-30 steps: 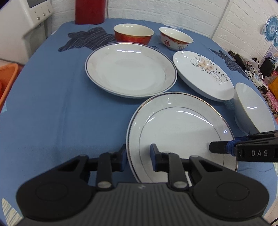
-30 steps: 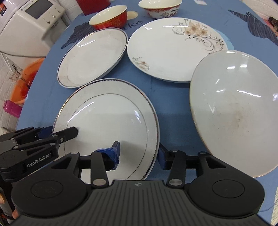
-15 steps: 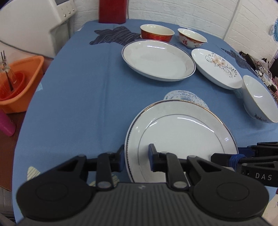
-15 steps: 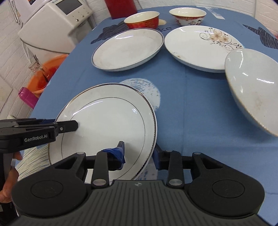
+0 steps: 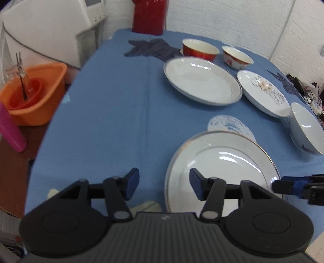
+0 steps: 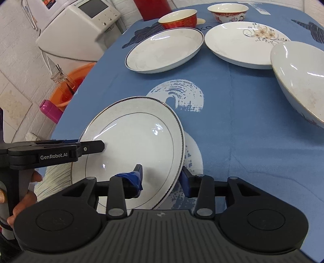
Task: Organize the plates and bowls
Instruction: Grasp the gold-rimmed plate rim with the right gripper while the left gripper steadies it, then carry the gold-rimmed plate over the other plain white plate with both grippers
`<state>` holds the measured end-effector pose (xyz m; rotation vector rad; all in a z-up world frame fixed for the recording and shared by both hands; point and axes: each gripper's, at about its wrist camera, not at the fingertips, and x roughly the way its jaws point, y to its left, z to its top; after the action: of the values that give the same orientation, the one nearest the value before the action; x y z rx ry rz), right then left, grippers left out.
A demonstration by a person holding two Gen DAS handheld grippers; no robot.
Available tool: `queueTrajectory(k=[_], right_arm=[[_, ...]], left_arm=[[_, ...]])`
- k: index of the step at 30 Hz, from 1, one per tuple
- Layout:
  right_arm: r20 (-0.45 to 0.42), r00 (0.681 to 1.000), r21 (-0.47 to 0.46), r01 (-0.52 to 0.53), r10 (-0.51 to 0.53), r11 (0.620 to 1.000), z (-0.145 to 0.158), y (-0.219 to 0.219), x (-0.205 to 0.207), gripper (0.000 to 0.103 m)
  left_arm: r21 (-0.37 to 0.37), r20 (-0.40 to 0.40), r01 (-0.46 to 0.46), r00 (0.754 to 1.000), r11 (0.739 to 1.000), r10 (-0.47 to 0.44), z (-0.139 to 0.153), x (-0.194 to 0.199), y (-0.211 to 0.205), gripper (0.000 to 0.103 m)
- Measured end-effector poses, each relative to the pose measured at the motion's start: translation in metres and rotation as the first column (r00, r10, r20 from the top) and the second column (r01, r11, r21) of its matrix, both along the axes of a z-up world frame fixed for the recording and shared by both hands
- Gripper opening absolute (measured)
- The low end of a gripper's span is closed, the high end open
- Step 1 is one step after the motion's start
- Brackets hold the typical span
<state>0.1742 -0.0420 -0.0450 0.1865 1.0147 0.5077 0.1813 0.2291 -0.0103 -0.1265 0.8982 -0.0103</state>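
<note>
Covering the round table, blue cloth (image 6: pixel 232 129), white brick wall (image 5: pixel 222 18) behind, left claw (image 5: pixel 164 183) wide, right claw (image 6: pixel 162 178) straddling gold-rimmed plate (image 6: pixel 131 141)

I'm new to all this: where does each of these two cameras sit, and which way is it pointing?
Left wrist view: sits on the left gripper, looking forward over its open fingers at the blue table; the right gripper's tip shows at right.
Right wrist view: sits on the right gripper, whose fingers straddle the gold-rimmed plate at its edge; the left gripper and the person's hand show at left.
Shared: that plate, the red bowl, the floral plate.
</note>
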Motion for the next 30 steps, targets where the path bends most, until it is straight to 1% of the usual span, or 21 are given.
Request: queueTrajectory(k=[2,4,7,9,10,11,12,14,18,19,21,23,25,28,30], right_arm=[[0.033,0.998,0.007,0.044,-0.044,0.999,0.010,-0.013,-0.004,0.024],[0.080,0.994,0.035,0.073,-0.075,0.997,0.026,-0.026,-0.005,0.025],[0.170,0.981,0.061,0.089,-0.098,0.994,0.059,-0.035,0.005,0.025],[0.229,0.966,0.078,0.108,-0.123,0.991,0.079,-0.036,0.022,0.025],[0.254,0.960,0.066,0.104,-0.118,0.992,0.087,-0.034,0.033,0.027],[0.289,0.955,0.048,0.054,-0.066,0.997,0.092,-0.031,0.049,0.027],[0.293,0.956,0.014,0.011,-0.014,1.000,0.097,-0.025,0.064,0.026],[0.225,0.974,-0.084,0.009,0.010,0.996,0.100,-0.011,0.105,0.027],[0.166,0.986,-0.103,-0.014,0.031,0.995,0.096,0.007,0.168,0.027],[0.157,0.987,-0.107,-0.022,0.039,0.994,0.092,0.013,0.181,0.027],[0.128,0.990,-0.144,-0.034,0.053,0.989,0.083,0.027,0.209,0.027],[0.121,0.991,-0.171,-0.036,0.057,0.985,0.075,0.035,0.232,0.027],[0.088,0.993,-0.190,-0.061,0.078,0.980,0.065,0.043,0.251,0.027],[0.054,0.992,-0.218,-0.098,0.112,0.971,0.051,0.051,0.269,0.027],[0.025,0.991,-0.210,-0.121,0.129,0.970,0.044,0.053,0.274,0.027]], left_arm=[[0.027,0.043,-0.027,0.999,0.999,0.025,0.016,0.003,0.009,0.058],[0.023,0.060,-0.040,0.997,0.999,0.038,0.029,0.014,0.015,0.061],[0.035,0.079,-0.058,0.995,0.998,0.055,0.046,0.044,0.017,0.062],[0.051,0.083,-0.048,0.996,0.998,0.044,0.055,0.069,0.015,0.064],[0.048,0.077,-0.042,0.996,0.998,0.039,0.058,0.084,0.014,0.064],[0.040,0.068,-0.035,0.997,0.999,0.032,0.059,0.097,0.014,0.064],[0.032,0.056,-0.033,0.998,0.999,0.031,0.060,0.110,0.014,0.064],[0.016,0.017,-0.040,0.999,0.999,0.040,0.054,0.137,0.014,0.064],[-0.043,-0.081,-0.067,0.995,0.997,0.064,0.034,0.182,0.020,0.064],[-0.055,-0.096,-0.072,0.993,0.996,0.067,0.030,0.191,0.021,0.064],[-0.054,-0.109,-0.074,0.992,0.996,0.068,0.025,0.205,0.021,0.064],[-0.041,-0.119,-0.063,0.991,0.997,0.058,0.021,0.215,0.018,0.064],[-0.038,-0.126,-0.041,0.991,0.998,0.036,0.017,0.222,0.014,0.064],[-0.042,-0.151,-0.019,0.988,0.999,0.013,0.008,0.231,0.010,0.064],[-0.036,-0.158,-0.012,0.987,0.999,0.006,0.003,0.234,0.007,0.064]])
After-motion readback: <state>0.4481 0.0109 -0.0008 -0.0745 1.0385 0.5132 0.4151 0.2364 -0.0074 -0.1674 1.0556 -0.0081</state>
